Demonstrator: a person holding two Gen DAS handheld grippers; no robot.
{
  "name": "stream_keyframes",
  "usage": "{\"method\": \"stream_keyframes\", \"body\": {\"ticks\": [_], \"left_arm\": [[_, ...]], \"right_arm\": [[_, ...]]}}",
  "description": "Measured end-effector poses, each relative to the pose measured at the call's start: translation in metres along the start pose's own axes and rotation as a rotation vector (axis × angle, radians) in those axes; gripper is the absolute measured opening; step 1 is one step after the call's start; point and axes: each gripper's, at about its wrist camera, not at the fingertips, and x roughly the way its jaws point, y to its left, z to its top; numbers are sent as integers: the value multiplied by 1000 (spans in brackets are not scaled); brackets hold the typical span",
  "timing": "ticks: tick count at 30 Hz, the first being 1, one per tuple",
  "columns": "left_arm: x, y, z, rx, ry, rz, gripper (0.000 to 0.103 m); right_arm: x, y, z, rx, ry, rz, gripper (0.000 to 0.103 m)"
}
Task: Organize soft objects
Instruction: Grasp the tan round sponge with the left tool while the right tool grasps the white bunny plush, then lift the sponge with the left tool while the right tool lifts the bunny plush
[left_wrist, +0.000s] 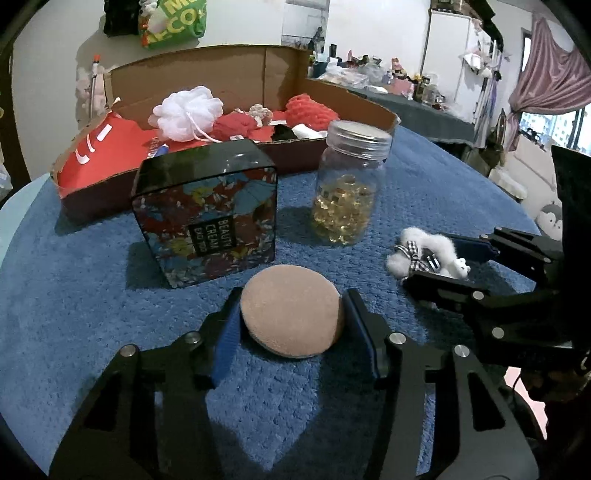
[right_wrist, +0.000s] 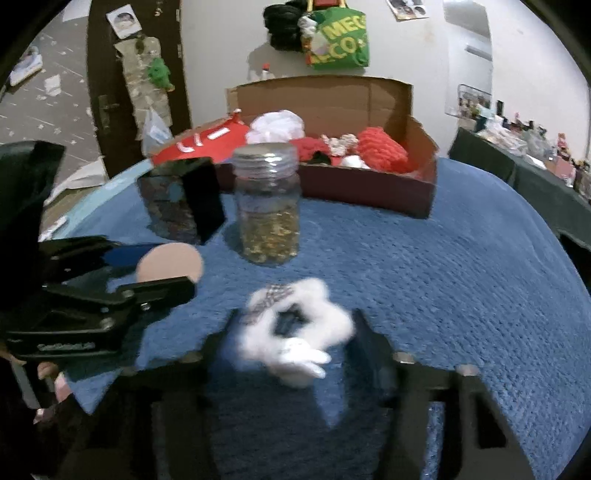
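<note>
Soft objects mostly in cardboard box (left_wrist: 207, 77); left gripper (left_wrist: 291, 317) clamps round puff (left_wrist: 291, 308), right gripper (right_wrist: 295, 332) closes around fluffy scrunchie (right_wrist: 299, 325) (both not yet boxed).

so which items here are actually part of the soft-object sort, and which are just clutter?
In play:
- tan round puff, between the left hand-held gripper fingers
- white fluffy scrunchie, between the right hand-held gripper fingers
- cardboard box already holding soft items

Just lying about:
- floral tin
- capsule jar
- green bag on the wall
</note>
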Motion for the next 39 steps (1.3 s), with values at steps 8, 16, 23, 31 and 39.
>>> {"method": "stream_keyframes", "body": {"ticks": [8,16,23,31,39], "left_arm": [[-10,1,-3,-18,-22,-39,49],[-23,4,-1,-29,-50,-47,49],[-20,8,-5,-35,-32,-43,50],[-15,8,-12,-23,-23,-17,73],[-11,8,-14,-11,-16,-11,73]], "right_arm": [[-9,0,2,28,-27,28,54],[-16,6,10,17,-48,40,27],[-13,-2,11,59,-35,73,26],[-9,-4,8,68,-35,48,86],[8,11,6,-37,-2,4,86]]}}
